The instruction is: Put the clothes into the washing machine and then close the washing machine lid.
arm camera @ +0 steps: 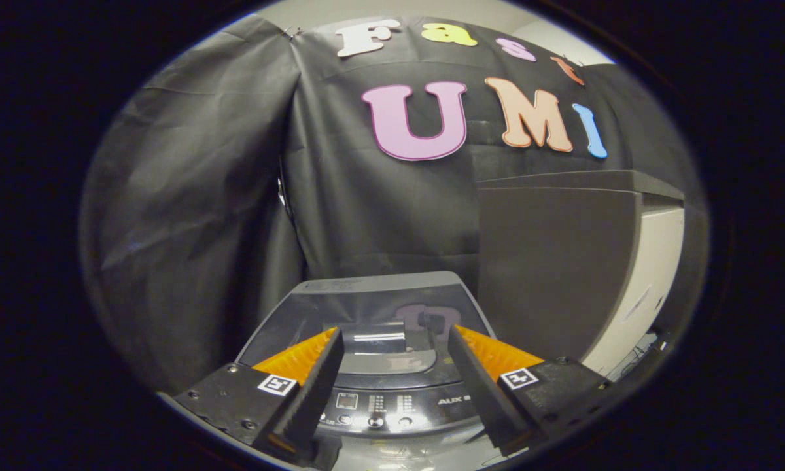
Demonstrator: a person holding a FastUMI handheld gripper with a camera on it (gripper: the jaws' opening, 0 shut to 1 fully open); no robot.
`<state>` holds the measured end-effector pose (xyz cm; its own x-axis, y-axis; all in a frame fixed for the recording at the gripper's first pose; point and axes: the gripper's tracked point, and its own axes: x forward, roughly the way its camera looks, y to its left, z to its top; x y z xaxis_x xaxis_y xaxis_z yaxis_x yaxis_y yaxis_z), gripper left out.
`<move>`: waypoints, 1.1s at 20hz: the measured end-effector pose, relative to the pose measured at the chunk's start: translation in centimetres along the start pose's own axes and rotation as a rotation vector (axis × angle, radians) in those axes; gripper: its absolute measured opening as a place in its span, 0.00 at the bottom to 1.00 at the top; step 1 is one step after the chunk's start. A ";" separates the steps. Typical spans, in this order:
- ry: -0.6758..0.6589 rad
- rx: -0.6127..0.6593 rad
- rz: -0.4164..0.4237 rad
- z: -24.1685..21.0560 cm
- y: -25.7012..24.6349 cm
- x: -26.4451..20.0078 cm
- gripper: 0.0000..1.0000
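Item, left: booth wall (190,216), black cloth, hanging in folds.

Item, centre: gripper (392,353), fingers spread apart, grasping nothing. Between and just beyond them, the washing machine (373,307), its glossy lid (366,314) lying flat and down (it reflects the cloth above). Control panel (392,402) nearest the fingers, just under their tips.

Item, right: grey cabinet (549,261), standing beside and behind the machine, pale side panel (647,275) further right.

Clothes: none to be made out; whether they lie under the lid cannot be told.

Step, as judged: either before loading or after the closing. If before, the next move calls for lifting the lid by its front edge.
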<state>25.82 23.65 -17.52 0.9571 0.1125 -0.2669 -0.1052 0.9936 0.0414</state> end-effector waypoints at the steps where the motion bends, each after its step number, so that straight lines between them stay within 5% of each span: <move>1: -0.002 0.011 0.004 0.2 -0.4 -0.7 0.98; 14: -0.165 0.019 0.124 8.2 -3.8 -13.4 0.97; 22: -0.230 0.017 0.016 11.1 -9.3 -20.1 0.97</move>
<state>10.52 12.00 -1.82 0.9919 0.1205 -0.0399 -0.1179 0.9911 0.0610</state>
